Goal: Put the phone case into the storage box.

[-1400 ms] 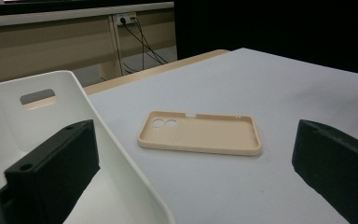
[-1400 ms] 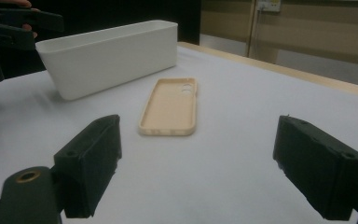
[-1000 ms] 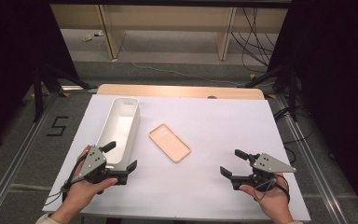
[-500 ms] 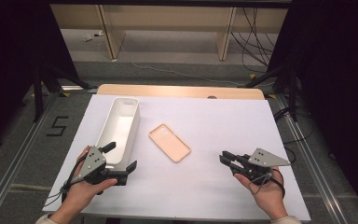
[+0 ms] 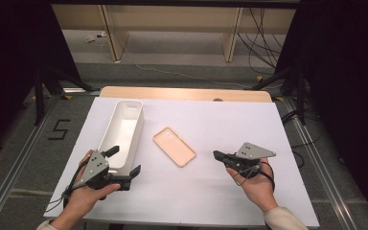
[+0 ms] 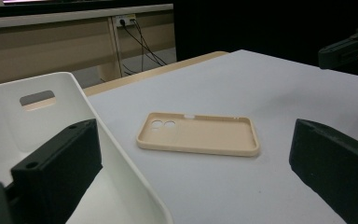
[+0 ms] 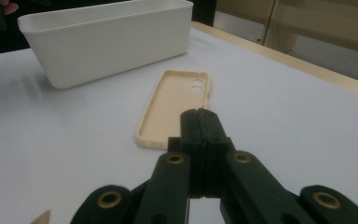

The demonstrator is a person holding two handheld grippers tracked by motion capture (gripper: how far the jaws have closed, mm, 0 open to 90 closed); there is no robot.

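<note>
Seen from above, left to right across a white counter (image 5: 191, 201). At the near left, left gripper (image 5: 122, 166) held low, jaws spread wide apart and empty, one jaw over the near end of a long white plastic bin (image 5: 120, 132). Just right of the bin, apart from it, a flat peach-coloured soft phone case (image 5: 174, 146), open side up, camera cut-outs at its far end, long axis running diagonally from far left to near right. At the near right, right gripper (image 5: 219, 155), jaws pressed together on nothing, tips aimed leftward along the counter at the case's near end, close but not touching. Judged nearer the case: the right gripper, roughly lined up with the long axis.
</note>
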